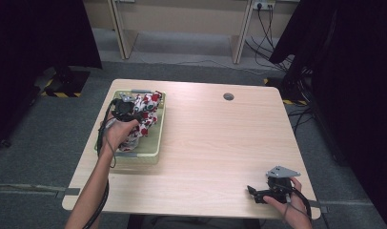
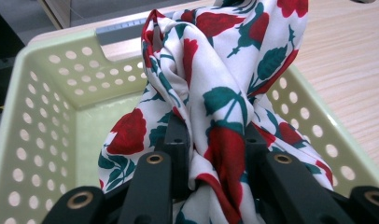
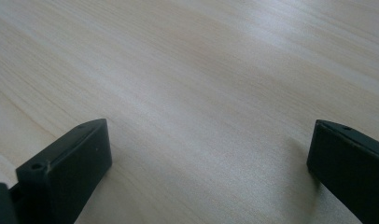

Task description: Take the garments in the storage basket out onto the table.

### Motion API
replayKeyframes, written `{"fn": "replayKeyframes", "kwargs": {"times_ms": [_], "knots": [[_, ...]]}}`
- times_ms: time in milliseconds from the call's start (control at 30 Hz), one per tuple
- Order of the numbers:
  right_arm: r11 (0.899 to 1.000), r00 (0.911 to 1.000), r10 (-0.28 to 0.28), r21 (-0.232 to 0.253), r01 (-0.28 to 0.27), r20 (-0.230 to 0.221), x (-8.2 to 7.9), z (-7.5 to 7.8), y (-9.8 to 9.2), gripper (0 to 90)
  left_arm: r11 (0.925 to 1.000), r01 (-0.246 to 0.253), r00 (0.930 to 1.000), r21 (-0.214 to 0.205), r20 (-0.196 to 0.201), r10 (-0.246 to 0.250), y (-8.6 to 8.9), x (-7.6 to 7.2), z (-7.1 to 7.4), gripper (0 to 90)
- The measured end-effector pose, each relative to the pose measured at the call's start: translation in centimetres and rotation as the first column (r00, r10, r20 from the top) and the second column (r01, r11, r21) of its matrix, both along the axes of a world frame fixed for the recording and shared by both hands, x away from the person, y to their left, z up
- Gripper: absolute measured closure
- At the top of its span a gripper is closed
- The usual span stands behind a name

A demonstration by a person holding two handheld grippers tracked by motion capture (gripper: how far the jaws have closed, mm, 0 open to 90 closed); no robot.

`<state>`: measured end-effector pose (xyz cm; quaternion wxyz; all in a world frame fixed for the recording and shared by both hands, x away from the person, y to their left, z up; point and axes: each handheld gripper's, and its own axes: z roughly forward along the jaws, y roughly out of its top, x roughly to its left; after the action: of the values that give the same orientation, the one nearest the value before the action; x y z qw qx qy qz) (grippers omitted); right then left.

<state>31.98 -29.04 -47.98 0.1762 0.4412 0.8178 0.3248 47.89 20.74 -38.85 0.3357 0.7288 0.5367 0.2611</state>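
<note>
High view, left gripper [image 1: 134, 112]: over the pale green basket [image 1: 160, 128] near the table's [image 1: 215, 143] left edge, clamped on the rose-print cloth [image 1: 148, 107].
High view, cloth: bunched up over the basket's far half, partly raised above its rim.
High view, right gripper [image 1: 253, 192]: held low at the table's near right corner, well apart from the basket.
Left gripper view, jaws: pressed together on a twisted fold of the cloth [image 2: 215, 93], white with red roses and green leaves.
Left gripper view, basket [image 2: 47, 116]: perforated walls surround the cloth; bare floor on the left.
Right gripper view, jaws: spread wide apart, bare wood of the table [image 3: 201, 93] between them.
</note>
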Motion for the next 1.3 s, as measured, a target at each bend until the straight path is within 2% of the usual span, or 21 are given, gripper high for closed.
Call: {"fn": "replayKeyframes", "kwargs": {"times_ms": [267,433,800,867,967,1033,1167,1300], "knots": [[1.0,1.0,0.0,0.0,0.0,0.0,0.0,0.0,0.0,0.2,0.9997,0.021,0.9998,0.009,-0.002,-0.021,-0.4,-0.3,0.8,71.4],[1.0,1.0,0.001,0.0,-0.001,0.0,0.0,0.0,0.0,0.2,0.9991,0.039,0.9992,-0.015,0.008,-0.039,-0.5,-0.6,1.7,71.3],[1.0,1.0,0.002,0.0,-0.002,0.001,0.0,0.0,0.0,0.2,0.9976,0.068,0.997,-0.012,0.037,-0.068,-1.2,-1.5,3.5,71.4],[1.0,1.0,0.002,0.0,-0.002,0.001,0.0,0.0,0.0,0.2,0.9963,0.086,0.9952,-0.008,0.048,-0.086,-1.8,-1.8,4.4,71.4],[1.0,1.0,0.001,0.0,-0.001,0.0,0.0,0.0,0.0,0.2,0.9952,0.097,0.9938,-0.017,0.056,-0.096,-2.1,-1.9,4.9,71.3],[1.0,1.0,0.001,0.0,-0.001,0.0,0.0,0.0,0.0,0.2,0.9932,0.113,0.9906,-0.027,0.08,-0.11,-2.4,-2.1,5.5,71.3],[1.0,1.0,0.001,0.0,-0.001,0.0,0.0,0.0,0.0,0.2,0.9919,0.125,0.9886,-0.021,0.087,-0.123,-2.9,-2.2,6.0,71.3],[1.0,1.0,0.002,-0.001,-0.002,0.003,0.0,0.0,0.0,0.2,0.9881,0.148,0.9856,-0.041,0.088,-0.144,-3.8,-2.3,6.6,71.3]]}}
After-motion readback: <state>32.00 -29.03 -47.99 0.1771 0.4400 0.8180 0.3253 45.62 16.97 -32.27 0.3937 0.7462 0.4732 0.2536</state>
